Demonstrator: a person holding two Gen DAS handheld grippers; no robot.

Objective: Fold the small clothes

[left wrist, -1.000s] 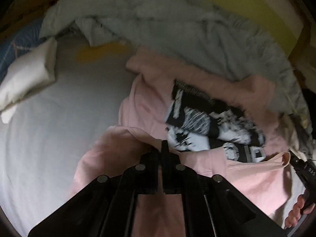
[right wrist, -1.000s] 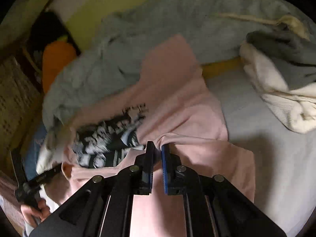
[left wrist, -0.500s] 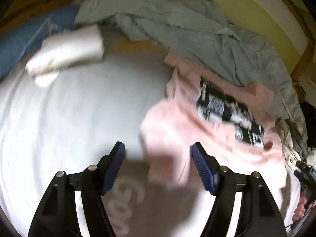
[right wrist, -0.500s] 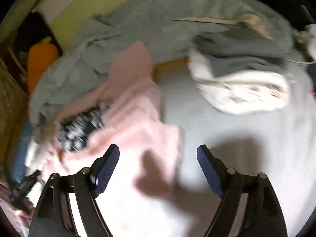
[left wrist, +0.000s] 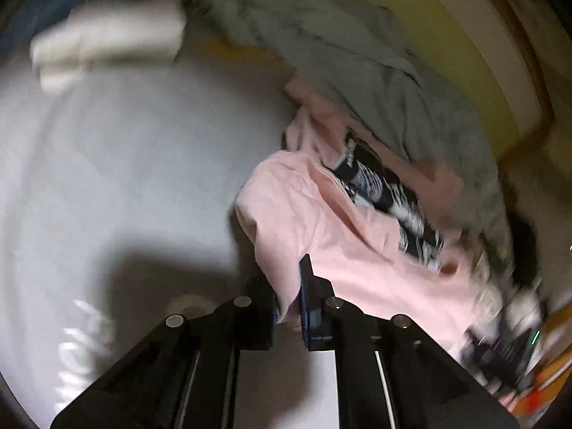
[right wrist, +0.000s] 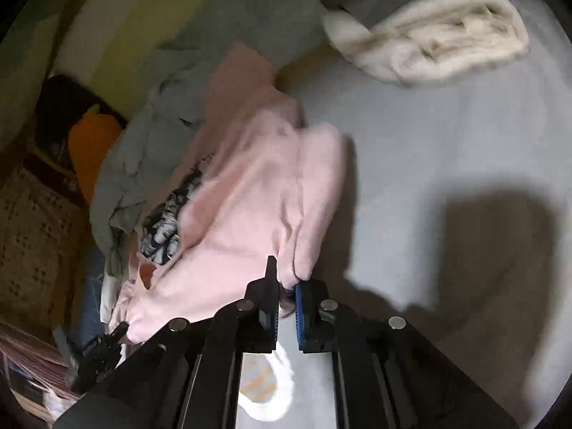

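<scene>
**Both grippers pinch the pink T-shirt**

The left gripper [left wrist: 287, 295] has just closed, its blue pads clamped on an edge of the pink T-shirt [left wrist: 321, 221]. The right gripper [right wrist: 286, 295] has likewise just closed on another edge. The shirt lies crumpled on the white bedsheet [left wrist: 125, 164], beside a grey garment [left wrist: 357, 64].

A white bed sheet [left wrist: 125, 178] carries everything: a pink shirt [left wrist: 321, 236] (black-and-white print showing), a grey garment [left wrist: 357, 64] behind it, and a cream bundle [right wrist: 447, 39] lying apart.
</scene>
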